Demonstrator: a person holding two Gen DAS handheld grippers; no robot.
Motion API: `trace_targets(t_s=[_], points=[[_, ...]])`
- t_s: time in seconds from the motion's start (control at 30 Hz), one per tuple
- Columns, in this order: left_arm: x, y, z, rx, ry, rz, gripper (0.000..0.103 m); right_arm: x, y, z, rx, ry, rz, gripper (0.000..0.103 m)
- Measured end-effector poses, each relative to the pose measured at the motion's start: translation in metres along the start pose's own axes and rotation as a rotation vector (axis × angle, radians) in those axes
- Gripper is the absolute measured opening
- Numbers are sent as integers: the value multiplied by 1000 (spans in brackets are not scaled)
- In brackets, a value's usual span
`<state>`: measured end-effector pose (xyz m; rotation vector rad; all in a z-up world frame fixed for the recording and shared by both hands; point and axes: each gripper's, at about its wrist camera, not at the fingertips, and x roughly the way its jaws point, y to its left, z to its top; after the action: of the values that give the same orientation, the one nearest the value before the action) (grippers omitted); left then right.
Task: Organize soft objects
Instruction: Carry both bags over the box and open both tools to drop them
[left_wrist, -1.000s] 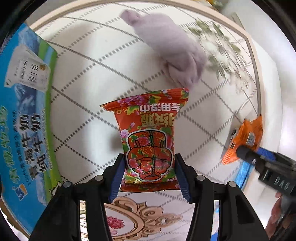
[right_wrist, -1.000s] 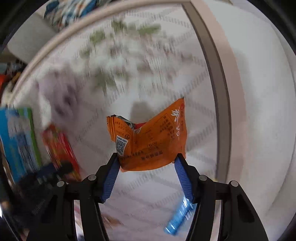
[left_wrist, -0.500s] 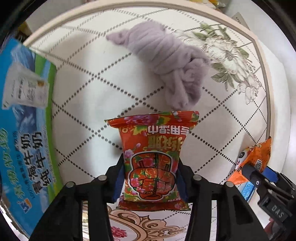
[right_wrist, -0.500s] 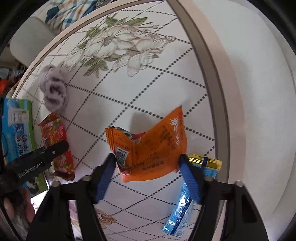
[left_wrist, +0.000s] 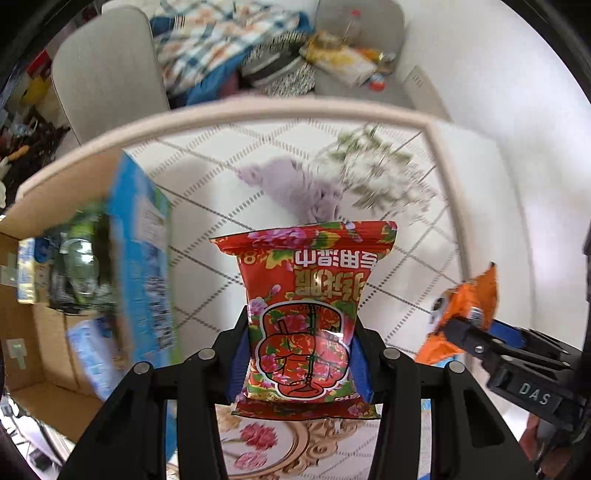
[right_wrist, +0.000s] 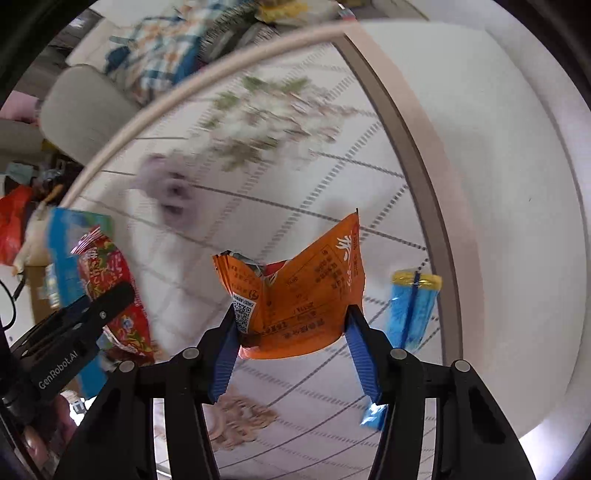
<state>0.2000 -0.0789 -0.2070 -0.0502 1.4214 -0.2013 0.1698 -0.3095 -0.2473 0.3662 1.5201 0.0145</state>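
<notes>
Red packet pinched in left tongs, orange packet in right tongs, above table rim.

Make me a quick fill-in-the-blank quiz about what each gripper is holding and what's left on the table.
1. The left gripper is shut on the ____ snack bag.
2. The right gripper is shut on the ____ packet.
3. The bundle of yarn lying on the table is ____ in color.
4. The blue wrapper on the table has a ____ end.

Missing words: red; orange; purple; yellow

"DAS" on right gripper, "GenRobot.AI" on left gripper
</notes>
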Motion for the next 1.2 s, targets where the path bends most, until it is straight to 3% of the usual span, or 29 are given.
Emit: trace_targets(t_s=[0.2, 0.43, 0.6, 0.83, 1.2], points=[[-75, 45, -16, 21, -91, 0, 43, -46, 82, -24, -89, -50, 77, 57], [-118, 152, -40, -31, -107, 98, 43, -55, 210, -57, -254, -27, 141, 57], [-111, 230, -52, -97, -57, 153, 43, -26, 295, -70, -350, 25, 132, 57], [-68, 310, -59, -168, 93, 136, 43, 38, 371, -87, -359, 123, 133, 57], [-16, 350, -59, -173, 229, 127, 44, 118, 414, -96, -296, 185, 94, 58]])
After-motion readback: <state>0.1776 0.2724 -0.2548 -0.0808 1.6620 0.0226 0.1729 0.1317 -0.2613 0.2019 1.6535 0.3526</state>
